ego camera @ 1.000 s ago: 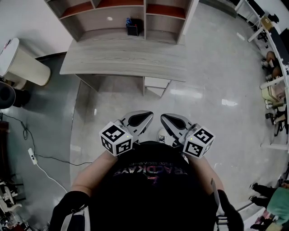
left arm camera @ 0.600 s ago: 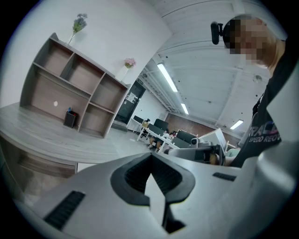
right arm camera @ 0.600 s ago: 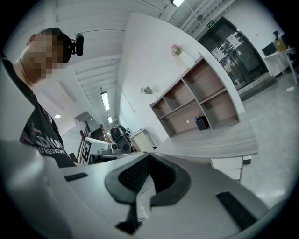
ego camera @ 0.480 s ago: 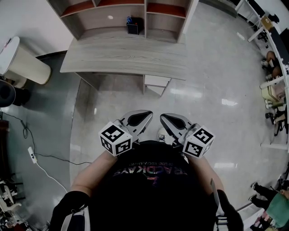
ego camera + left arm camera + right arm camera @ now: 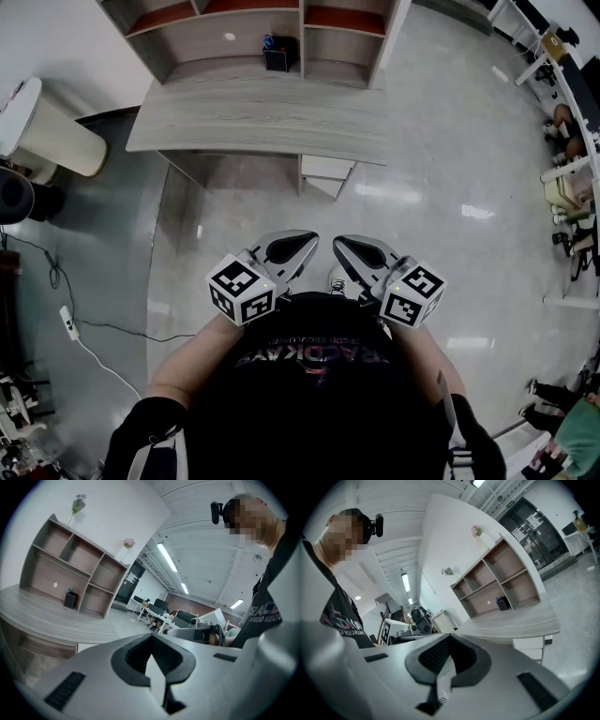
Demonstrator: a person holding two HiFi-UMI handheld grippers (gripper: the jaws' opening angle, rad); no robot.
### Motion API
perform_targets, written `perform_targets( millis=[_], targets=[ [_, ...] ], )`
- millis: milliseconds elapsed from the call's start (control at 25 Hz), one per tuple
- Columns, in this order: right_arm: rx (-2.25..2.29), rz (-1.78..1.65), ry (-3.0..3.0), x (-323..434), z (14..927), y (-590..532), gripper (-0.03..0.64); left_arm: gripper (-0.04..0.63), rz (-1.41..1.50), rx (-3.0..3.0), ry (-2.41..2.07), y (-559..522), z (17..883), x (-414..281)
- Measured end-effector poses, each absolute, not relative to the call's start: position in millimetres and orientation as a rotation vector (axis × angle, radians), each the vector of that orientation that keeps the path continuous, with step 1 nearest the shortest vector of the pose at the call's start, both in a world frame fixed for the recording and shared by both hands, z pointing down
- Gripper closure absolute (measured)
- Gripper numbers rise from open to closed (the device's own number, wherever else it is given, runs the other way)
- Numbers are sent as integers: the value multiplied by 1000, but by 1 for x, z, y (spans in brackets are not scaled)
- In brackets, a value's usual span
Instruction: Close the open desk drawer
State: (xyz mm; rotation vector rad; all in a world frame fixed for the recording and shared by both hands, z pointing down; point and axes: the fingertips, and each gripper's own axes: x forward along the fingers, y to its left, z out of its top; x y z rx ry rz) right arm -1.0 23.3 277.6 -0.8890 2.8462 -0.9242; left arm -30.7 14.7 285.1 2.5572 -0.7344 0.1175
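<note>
A grey wood-grain desk (image 5: 262, 117) stands ahead of me with a white drawer unit (image 5: 325, 176) under its right part; the top drawer (image 5: 326, 170) juts out past the desk edge. The same drawer unit (image 5: 533, 645) shows in the right gripper view below the desk top (image 5: 515, 620). My left gripper (image 5: 302, 246) and right gripper (image 5: 345, 248) are held side by side close to my chest, well short of the desk. Both are shut with nothing between the jaws. The left gripper (image 5: 151, 654) and right gripper (image 5: 446, 658) fill the lower half of their own views.
A shelf unit (image 5: 253, 33) sits on the desk's far side with a small black pen holder (image 5: 276, 58) in it. A cream bin (image 5: 47, 131) stands at the left. A power strip with cable (image 5: 70, 326) lies on the floor at left. Other desks and seated people (image 5: 562, 122) are at the right.
</note>
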Motion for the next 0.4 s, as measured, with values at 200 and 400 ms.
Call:
perform_targets(
  millis=[200, 400],
  targets=[
    [-893, -925, 2845, -1, 278, 22, 600, 584, 111, 2560, -735, 13, 285, -31],
    [-891, -919, 2848, -2, 275, 22, 600, 584, 99, 2551, -739, 11, 282, -34]
  ],
)
